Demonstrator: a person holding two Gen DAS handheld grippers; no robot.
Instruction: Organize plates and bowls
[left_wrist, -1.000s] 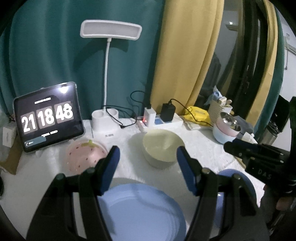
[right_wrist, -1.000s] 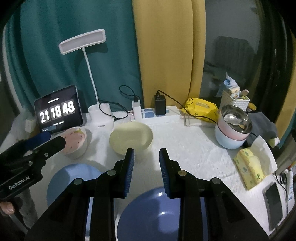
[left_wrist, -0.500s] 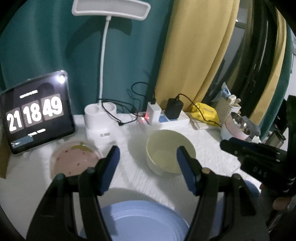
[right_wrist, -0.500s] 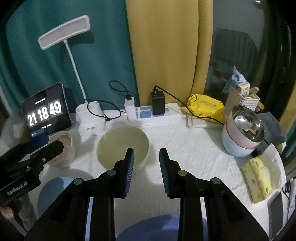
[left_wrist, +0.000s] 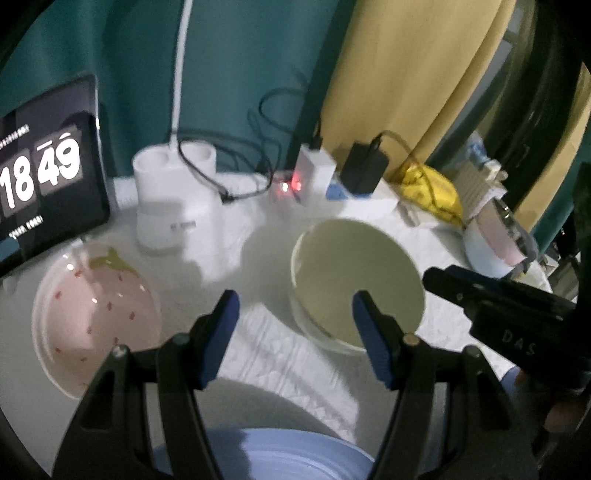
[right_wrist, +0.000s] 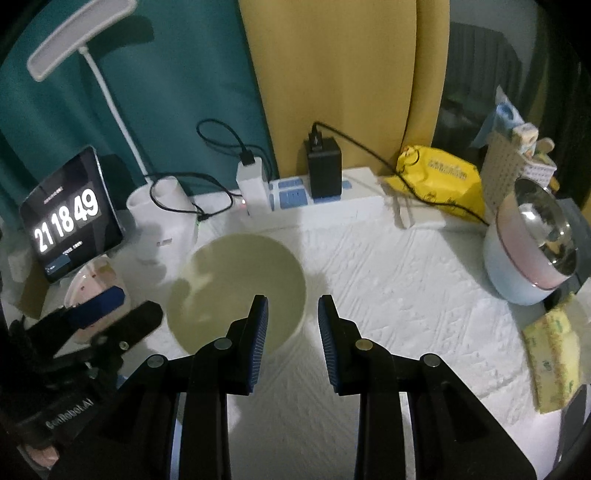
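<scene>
Cream bowl (right_wrist: 236, 288) just ahead-left of empty, parted right gripper (right_wrist: 291, 343), apart.

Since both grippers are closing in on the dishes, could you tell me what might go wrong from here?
1. The left gripper and right gripper both aim at the yellow bowl; they could collide.
2. A nudged bowl might slide into the power strip and its cables.
3. The pink bowl is close by and easily bumped.
</scene>
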